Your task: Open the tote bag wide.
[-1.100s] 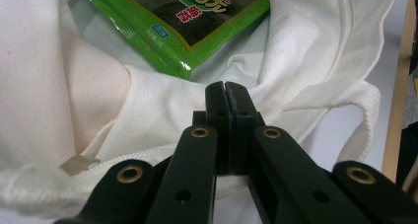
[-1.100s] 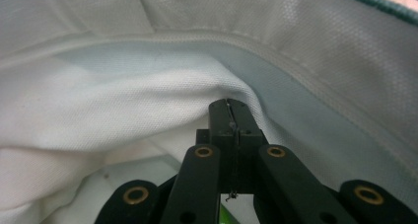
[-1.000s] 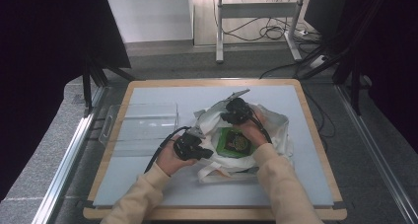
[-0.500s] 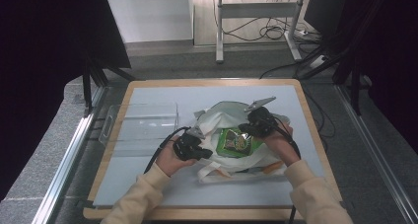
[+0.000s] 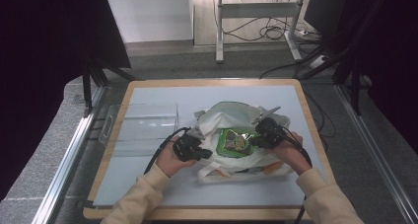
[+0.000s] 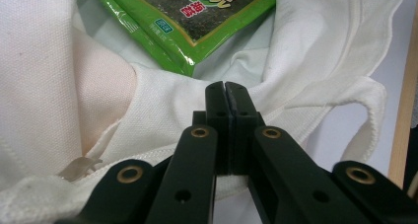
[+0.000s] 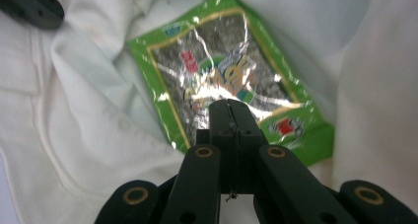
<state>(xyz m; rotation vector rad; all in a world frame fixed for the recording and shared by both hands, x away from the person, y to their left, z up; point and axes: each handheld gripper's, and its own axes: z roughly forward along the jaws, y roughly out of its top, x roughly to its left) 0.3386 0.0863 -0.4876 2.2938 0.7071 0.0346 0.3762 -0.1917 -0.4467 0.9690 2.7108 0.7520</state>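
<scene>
A white cloth tote bag (image 5: 236,115) lies crumpled in the middle of the table, and a green seaweed snack packet (image 5: 234,141) rests flat in its open mouth. My left gripper (image 5: 209,155) is shut, with its tips against the bag's left rim. In the left gripper view the closed tips (image 6: 225,86) lie on the white hem (image 6: 305,93), with the packet (image 6: 197,17) just beyond them. Whether any cloth is pinched is hidden. My right gripper (image 5: 252,141) is shut at the packet's right edge. Its tips (image 7: 227,104) hover over the packet (image 7: 222,61) with nothing in them.
A clear plastic box (image 5: 140,123) sits on the table's left part, close to the left hand. The grey mat (image 5: 162,93) has a wooden border. The bag's loose handles (image 5: 222,172) trail toward the front edge. A black jaw of the other gripper (image 7: 29,7) shows at the far corner.
The right hand and its gripper have moved right and toward the front, from the bag's back rim to the packet's right side. The left hand, bag and packet stayed where they were.
</scene>
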